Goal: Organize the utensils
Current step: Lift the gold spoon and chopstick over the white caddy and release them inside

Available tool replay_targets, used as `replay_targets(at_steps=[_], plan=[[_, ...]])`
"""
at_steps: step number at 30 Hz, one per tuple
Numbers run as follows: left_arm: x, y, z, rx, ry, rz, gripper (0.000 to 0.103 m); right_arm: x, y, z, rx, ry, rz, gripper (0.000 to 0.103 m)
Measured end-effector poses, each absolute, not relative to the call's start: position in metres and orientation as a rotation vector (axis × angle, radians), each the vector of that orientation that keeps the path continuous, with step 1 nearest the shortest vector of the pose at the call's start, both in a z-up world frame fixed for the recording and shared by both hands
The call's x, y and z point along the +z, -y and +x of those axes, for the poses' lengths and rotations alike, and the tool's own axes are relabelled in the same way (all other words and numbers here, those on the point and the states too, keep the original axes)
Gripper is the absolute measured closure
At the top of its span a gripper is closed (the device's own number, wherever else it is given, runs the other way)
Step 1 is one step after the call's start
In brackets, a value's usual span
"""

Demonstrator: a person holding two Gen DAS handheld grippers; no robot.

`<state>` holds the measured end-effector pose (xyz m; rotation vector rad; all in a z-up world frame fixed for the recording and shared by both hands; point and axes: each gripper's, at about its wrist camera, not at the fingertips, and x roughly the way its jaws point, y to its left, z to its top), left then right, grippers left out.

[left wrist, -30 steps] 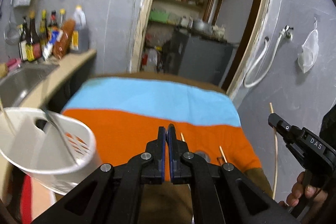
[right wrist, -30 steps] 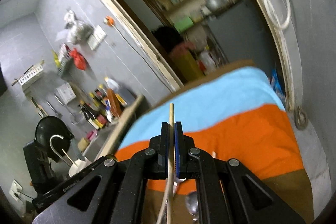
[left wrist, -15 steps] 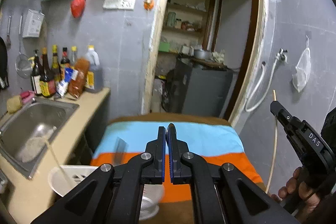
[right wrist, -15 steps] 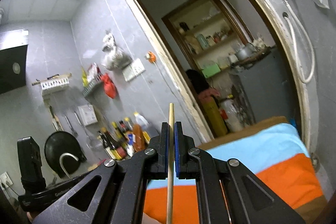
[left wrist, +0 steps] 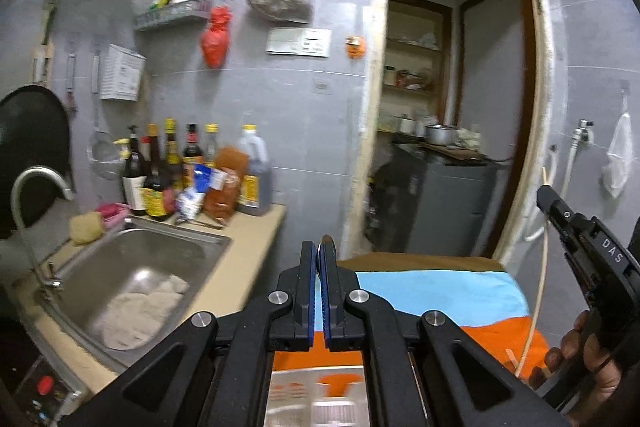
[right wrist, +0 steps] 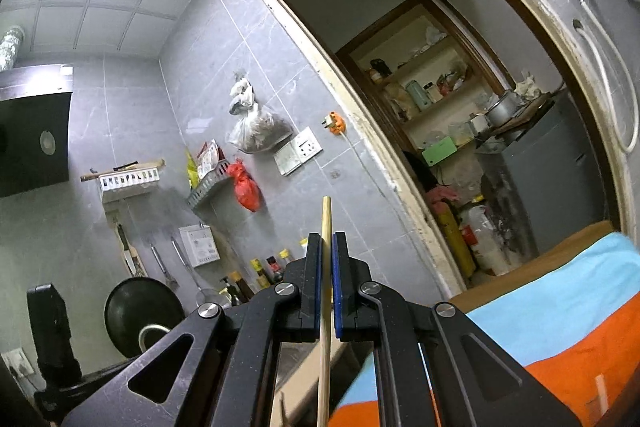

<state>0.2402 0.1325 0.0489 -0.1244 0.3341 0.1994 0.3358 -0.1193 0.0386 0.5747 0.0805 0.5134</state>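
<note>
My left gripper point(left wrist: 319, 247) is shut on a thin metal utensil point(left wrist: 325, 238); its rounded tip pokes up between the fingers, and a shiny flat part shows under the gripper body. It hangs over the seam between the counter and the striped table cloth point(left wrist: 432, 291). My right gripper point(right wrist: 327, 239) is shut on a wooden chopstick point(right wrist: 326, 215), which sticks out past the fingertips and runs back under the gripper. In the left wrist view the right gripper point(left wrist: 547, 194) is at the right edge, held by a hand point(left wrist: 588, 363), with the chopstick point(left wrist: 536, 291) hanging below it.
A steel sink point(left wrist: 132, 279) with a curved tap point(left wrist: 36, 179) is set in the beige counter point(left wrist: 244, 259) at the left. Sauce bottles point(left wrist: 188, 175) stand against the tiled wall. A black wok point(right wrist: 140, 311) hangs on the wall. An open doorway point(left wrist: 452, 115) lies ahead.
Both grippers have risen and tipped up, so the views swung from the striped cloth to the wall and doorway. The white utensil holder dropped out of the left wrist view. Both stayed shut.
</note>
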Motion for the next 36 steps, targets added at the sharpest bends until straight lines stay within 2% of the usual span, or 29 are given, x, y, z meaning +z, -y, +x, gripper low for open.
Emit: replay_targets(at_steps=[10,27,36], plan=[[0.027,-0.168,0.241,0.321,-0.338,-0.074,0.100,0.002,0.073,0.353,0.501,-0.127,0.548,0.098],[-0.006,-0.152,0.245,0.357,-0.317,0.041,0.100,-0.020,0.057,0.354,0.486,-0.124,0.443,0.098],[-0.012,-0.161,0.246,0.249,-0.391,-0.080,0.098,-0.023,0.061,0.348,0.502,-0.179,0.385,0.096]])
